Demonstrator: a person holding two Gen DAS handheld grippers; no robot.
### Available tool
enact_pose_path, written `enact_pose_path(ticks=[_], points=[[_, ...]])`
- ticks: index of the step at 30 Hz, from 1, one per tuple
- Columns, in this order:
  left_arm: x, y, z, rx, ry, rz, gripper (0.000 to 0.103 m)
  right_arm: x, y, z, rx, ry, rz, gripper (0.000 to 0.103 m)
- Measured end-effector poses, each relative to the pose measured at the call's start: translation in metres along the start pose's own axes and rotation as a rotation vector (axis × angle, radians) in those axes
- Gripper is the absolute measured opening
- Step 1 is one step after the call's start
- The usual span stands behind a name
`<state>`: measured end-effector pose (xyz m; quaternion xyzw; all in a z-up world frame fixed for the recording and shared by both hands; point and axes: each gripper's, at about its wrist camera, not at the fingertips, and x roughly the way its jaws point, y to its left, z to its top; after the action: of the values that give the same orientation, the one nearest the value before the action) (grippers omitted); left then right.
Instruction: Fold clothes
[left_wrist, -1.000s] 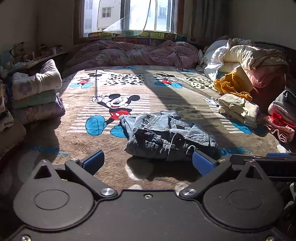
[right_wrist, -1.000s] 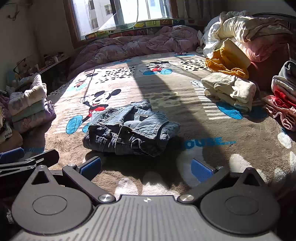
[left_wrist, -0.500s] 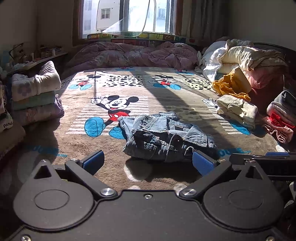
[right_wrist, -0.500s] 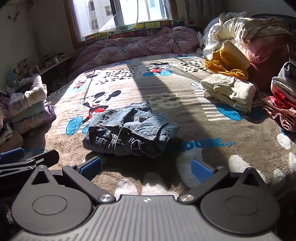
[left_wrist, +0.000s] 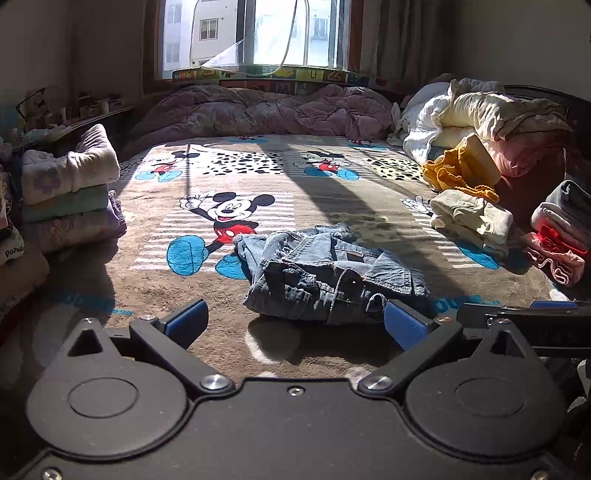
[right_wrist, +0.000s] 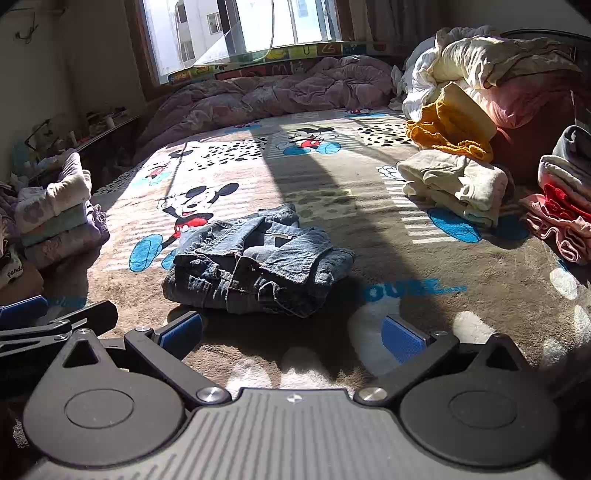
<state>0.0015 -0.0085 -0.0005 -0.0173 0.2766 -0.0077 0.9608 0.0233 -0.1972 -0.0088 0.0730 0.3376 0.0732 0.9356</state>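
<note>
Denim jacket (left_wrist: 328, 275) lay folded on the blanket (left_wrist: 258, 184), frame center in both views. Left gripper (left_wrist: 295, 321) & right gripper (right_wrist: 291, 332) both wide, empty, just short of it. Folded stack (left_wrist: 70, 192) at left edge.

blanket (right_wrist: 480, 302): blue letters "OUSE", start hidden by shadow | folded item at the left edge (left_wrist: 13, 251): word "panda", end cut off | colourful strip under the window (left_wrist: 295, 75): letters "U" and "Z", plus an "M" arch logo
</note>
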Motion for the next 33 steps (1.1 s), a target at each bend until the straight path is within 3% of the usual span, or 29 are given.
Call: enact_pose_path(ticks=[14,21,30,33], points=[[0.008,-0.002,-0.001,-0.009,0.0,0.002,0.103,0.008,-0.006,-0.002,0.016,0.019,0.019,0.102],[0.026,0.003,-0.004,-0.051,0.023,-0.029,0.103,0.016,-0.021,-0.006,0.058,-0.037,0.09,0.102],[0.072,0.013,-0.016,-0.101,0.084,-0.033,0.103,0.067,-0.04,-0.008,0.057,-0.062,0.162,0.102],[0.086,0.017,-0.024,-0.096,0.087,-0.04,0.103,0.089,-0.048,-0.007,0.112,-0.059,0.201,0.102]])
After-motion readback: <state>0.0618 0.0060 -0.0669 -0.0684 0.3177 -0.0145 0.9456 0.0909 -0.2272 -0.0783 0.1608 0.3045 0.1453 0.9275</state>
